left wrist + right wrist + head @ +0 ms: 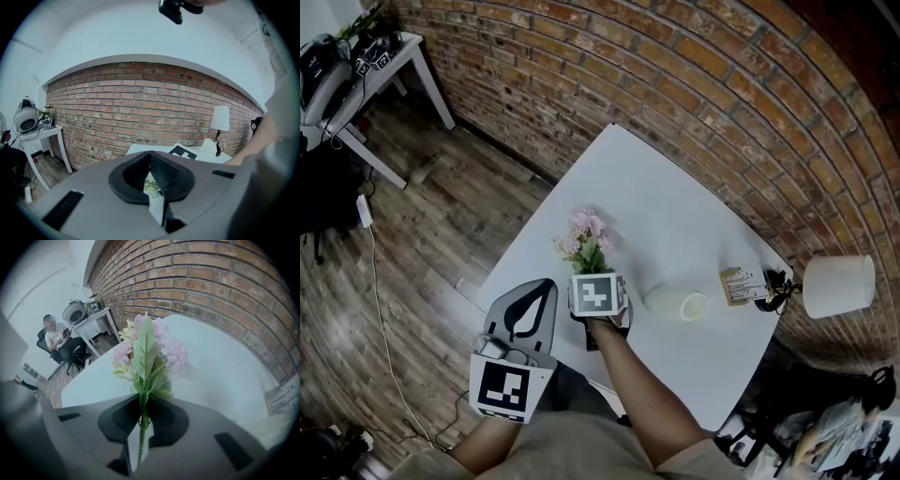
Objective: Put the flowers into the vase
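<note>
A bunch of pink flowers (586, 239) with green leaves stands just off the white table (675, 187), near its front edge. My right gripper (592, 274) points steeply down and is shut on the green stem. In the right gripper view the stem runs up between the closed jaws of the right gripper (143, 397) and the flowers (149, 348) rise above them. The white vase (678, 304) sits on the table a little to the right of that gripper. My left gripper (546, 285) hangs off the table's near left edge, shut and empty; in its own view the left gripper (150, 154) points almost level.
A small printed box (741, 284) and a white-shaded lamp (839, 284) stand at the table's right corner. A brick wall (694, 84) runs behind the table. A side table (394, 56) with gear stands far left, and a person (58, 336) sits beside it.
</note>
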The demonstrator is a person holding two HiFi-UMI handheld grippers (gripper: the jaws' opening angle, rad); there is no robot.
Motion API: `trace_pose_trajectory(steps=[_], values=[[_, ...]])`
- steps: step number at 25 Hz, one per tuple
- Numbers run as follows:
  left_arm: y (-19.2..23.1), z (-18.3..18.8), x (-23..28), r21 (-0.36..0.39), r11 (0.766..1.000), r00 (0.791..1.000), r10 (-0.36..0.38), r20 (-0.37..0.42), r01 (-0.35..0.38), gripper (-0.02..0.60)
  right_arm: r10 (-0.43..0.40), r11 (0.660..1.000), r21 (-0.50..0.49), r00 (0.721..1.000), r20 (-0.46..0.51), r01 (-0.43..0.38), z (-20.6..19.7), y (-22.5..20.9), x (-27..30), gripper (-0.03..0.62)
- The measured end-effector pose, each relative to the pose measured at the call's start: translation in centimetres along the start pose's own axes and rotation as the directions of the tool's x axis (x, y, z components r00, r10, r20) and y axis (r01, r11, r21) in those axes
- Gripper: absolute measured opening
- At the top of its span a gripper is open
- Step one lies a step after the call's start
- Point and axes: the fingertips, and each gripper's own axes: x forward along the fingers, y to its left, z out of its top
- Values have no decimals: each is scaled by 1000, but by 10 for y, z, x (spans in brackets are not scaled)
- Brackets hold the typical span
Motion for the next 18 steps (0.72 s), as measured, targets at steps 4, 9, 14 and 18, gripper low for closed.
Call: trace_pose_trajectory(steps=[4,9,14,18], values=[[-5,2,-7,9,1000,1000,4,9,-4,8,9,1000,-4,999,35,-9,0,2,-8,40],[-13,3,-19,21,1000,1000,8,20,-8,8,12,1000,-27,994,106,-9,4,8,-25,38],[-22,5,-30,28,1000,1000,11,29,-11,8,20,999,-54,976,215,-9,13,13,-49,38],[-31,7,-39,37,999,999,7,39,-8,8,22,998,-67,944,328,0,22,17,-70,38]])
